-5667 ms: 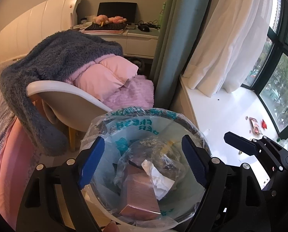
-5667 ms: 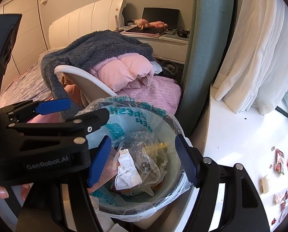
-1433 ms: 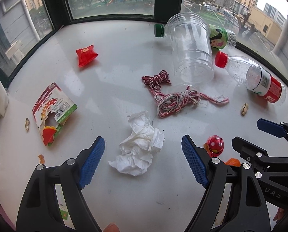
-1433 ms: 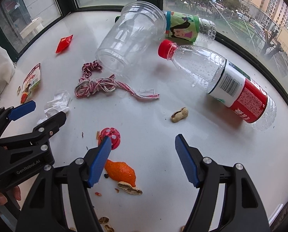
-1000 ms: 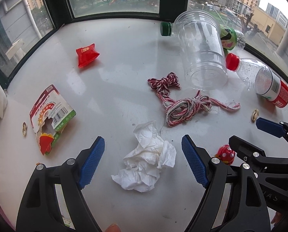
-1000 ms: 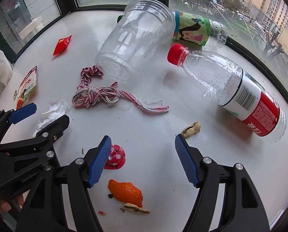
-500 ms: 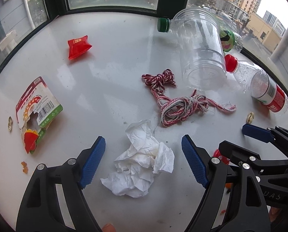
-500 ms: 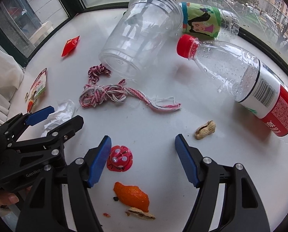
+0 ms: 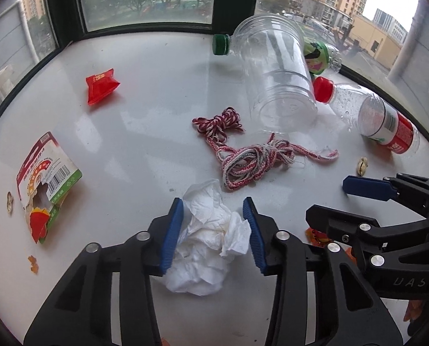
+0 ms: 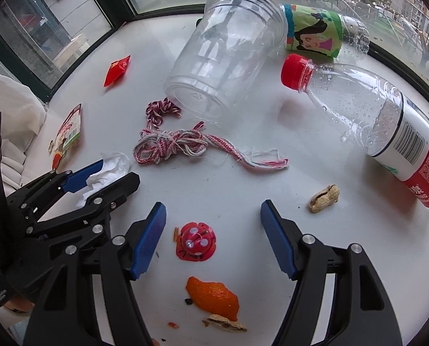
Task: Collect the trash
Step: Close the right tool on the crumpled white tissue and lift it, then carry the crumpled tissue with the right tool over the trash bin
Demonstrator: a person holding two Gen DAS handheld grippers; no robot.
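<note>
currently, in the left wrist view, the left gripper [image 9: 213,230] is narrowed around the crumpled white tissue [image 9: 207,245], with both blue pads against its sides; the tissue rests on the white sill [image 9: 145,132]. just beyond the tissue lies the red-and-white cord [image 9: 243,155], and behind that the clear plastic cup [image 9: 275,72] lies on its side, partly covering the green-capped bottle [image 9: 221,44]. the red-capped bottle [image 9: 381,115] lies to the right of the cup, with a peanut shell [image 9: 362,165] near it. to the left lie a red snack packet [image 9: 101,88] and a torn card package [image 9: 43,181]. the right gripper [image 9: 349,201] enters from the right edge. in the right wrist view, the right gripper [image 10: 213,227] is spread wide and holds nothing; a red spotted lid [image 10: 196,241] lies on the sill [image 10: 243,184] between its fingers, nearer the left one, and an orange peel [image 10: 214,297] lies closer to the camera with a peanut shell fragment [image 10: 226,323] touching it. a second peanut shell [image 10: 323,197] lies beyond the right fingertip. the left gripper [image 10: 110,177] appears at the left, clamped on the tissue [image 10: 107,170]. the cord [image 10: 182,144], the cup [image 10: 223,66], the green-labelled bottle [image 10: 315,34] and the red-capped bottle [image 10: 372,115] lie farther out.
</note>
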